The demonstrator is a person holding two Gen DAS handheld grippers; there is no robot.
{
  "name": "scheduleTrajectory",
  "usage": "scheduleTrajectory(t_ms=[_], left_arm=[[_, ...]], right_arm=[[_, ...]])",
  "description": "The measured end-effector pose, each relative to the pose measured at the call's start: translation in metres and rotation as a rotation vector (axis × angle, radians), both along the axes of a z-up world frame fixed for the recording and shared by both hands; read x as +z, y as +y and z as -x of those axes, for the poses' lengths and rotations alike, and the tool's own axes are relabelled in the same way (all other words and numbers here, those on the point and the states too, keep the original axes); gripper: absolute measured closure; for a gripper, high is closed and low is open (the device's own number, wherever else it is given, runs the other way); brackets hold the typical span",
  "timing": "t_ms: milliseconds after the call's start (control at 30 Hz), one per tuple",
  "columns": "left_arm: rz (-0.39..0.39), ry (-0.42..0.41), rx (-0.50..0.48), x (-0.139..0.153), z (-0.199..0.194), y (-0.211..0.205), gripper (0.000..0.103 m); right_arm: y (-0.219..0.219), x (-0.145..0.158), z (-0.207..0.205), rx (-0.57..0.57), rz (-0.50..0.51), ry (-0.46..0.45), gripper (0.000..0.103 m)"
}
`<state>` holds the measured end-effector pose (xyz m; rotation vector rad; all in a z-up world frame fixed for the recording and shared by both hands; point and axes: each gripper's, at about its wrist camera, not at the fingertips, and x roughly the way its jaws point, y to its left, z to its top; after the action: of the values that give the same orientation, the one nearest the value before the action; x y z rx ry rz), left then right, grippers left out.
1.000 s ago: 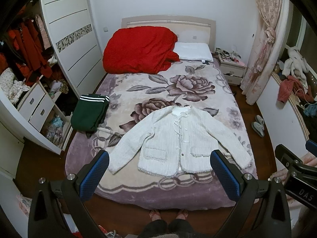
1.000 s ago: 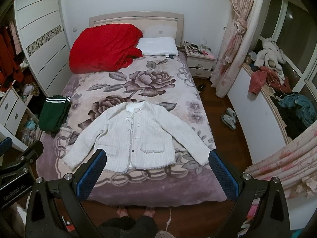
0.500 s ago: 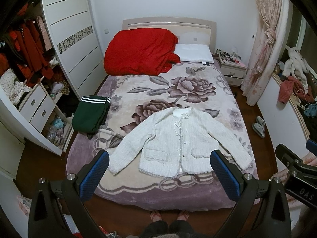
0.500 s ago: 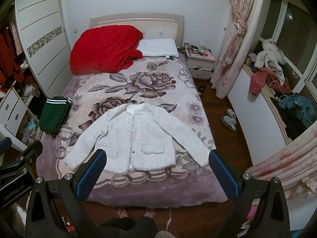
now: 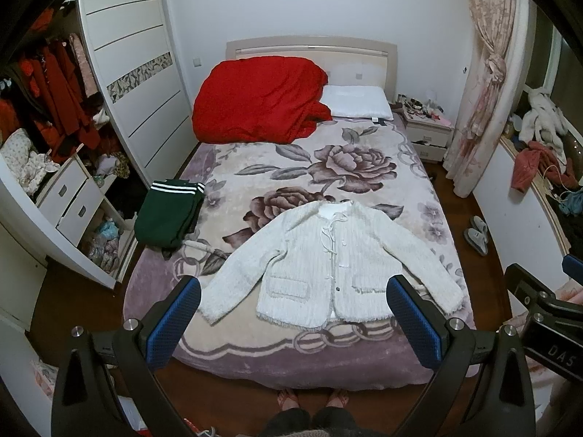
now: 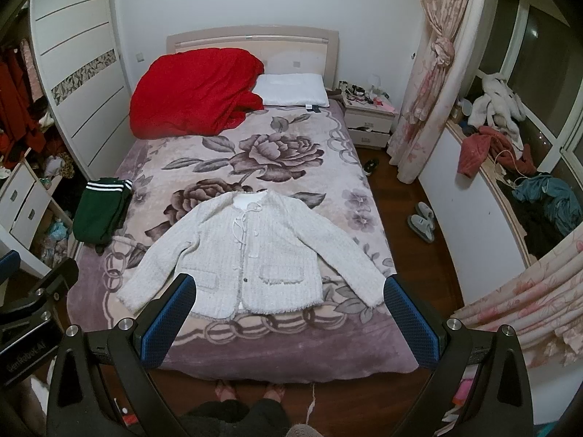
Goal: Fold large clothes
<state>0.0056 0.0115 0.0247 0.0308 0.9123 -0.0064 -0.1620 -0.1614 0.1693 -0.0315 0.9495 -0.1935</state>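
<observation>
A white knitted cardigan (image 5: 328,262) lies flat and face up on the flowered bed blanket (image 5: 328,167), sleeves spread out and down; it also shows in the right wrist view (image 6: 251,251). My left gripper (image 5: 293,322) is open and empty, held high above the foot of the bed. My right gripper (image 6: 289,318) is open and empty too, beside it at the same height. The right gripper's body shows at the right edge of the left wrist view (image 5: 543,313).
A folded green garment with white stripes (image 5: 167,215) lies at the bed's left edge. A red quilt (image 5: 255,102) and white pillow (image 5: 355,102) sit at the headboard. Wardrobe and drawers (image 5: 69,196) stand left, nightstand (image 5: 426,134) and slippers (image 5: 475,233) right.
Both grippers have drifted very slightly; the bed and cardigan sit a little lower in view. The cardigan has not moved and both grippers stay open.
</observation>
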Motion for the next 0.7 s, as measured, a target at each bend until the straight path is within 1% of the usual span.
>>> scheduleTrajectory(t_ms=[133, 167, 267, 333, 367, 433, 500, 567, 600, 667, 700], left_arm=[[-0.002, -0.003, -0.001, 0.000, 0.001, 0.000, 0.000], [0.000, -0.002, -0.002, 0.000, 0.000, 0.001, 0.000], [-0.001, -0.004, -0.001, -0.002, 0.002, -0.001, 0.000], [-0.001, -0.003, -0.001, -0.001, 0.001, -0.001, 0.000], [-0.002, -0.005, -0.001, -0.002, 0.002, -0.001, 0.000], [-0.003, -0.005, -0.001, -0.001, 0.002, -0.001, 0.000], [-0.001, -0.004, 0.000, -0.002, 0.003, -0.001, 0.000], [-0.002, -0.006, -0.001, -0.002, 0.003, -0.002, 0.000], [-0.002, -0.007, -0.001, -0.003, 0.004, -0.002, 0.000], [-0.003, -0.008, 0.000, -0.003, 0.004, -0.002, 0.000], [-0.002, -0.007, 0.000, -0.003, 0.004, -0.002, 0.000]], right_arm=[[0.007, 0.016, -0.006, 0.000, 0.000, -0.001, 0.000], [0.006, 0.012, -0.003, -0.001, 0.001, -0.003, 0.000], [0.007, 0.016, -0.005, -0.002, 0.001, -0.003, 0.000], [0.005, 0.009, -0.001, 0.001, 0.002, -0.004, 0.000], [0.007, 0.015, -0.005, 0.000, 0.003, -0.005, 0.000], [0.004, 0.009, -0.001, 0.001, 0.000, -0.004, 0.000], [0.004, 0.009, 0.000, 0.002, 0.001, -0.006, 0.000], [0.006, 0.015, -0.003, 0.002, 0.002, -0.007, 0.000], [0.004, 0.009, 0.000, 0.001, -0.001, -0.007, 0.000], [0.004, 0.008, 0.000, 0.001, 0.000, -0.008, 0.000], [0.006, 0.015, -0.003, 0.000, 0.002, -0.009, 0.000]])
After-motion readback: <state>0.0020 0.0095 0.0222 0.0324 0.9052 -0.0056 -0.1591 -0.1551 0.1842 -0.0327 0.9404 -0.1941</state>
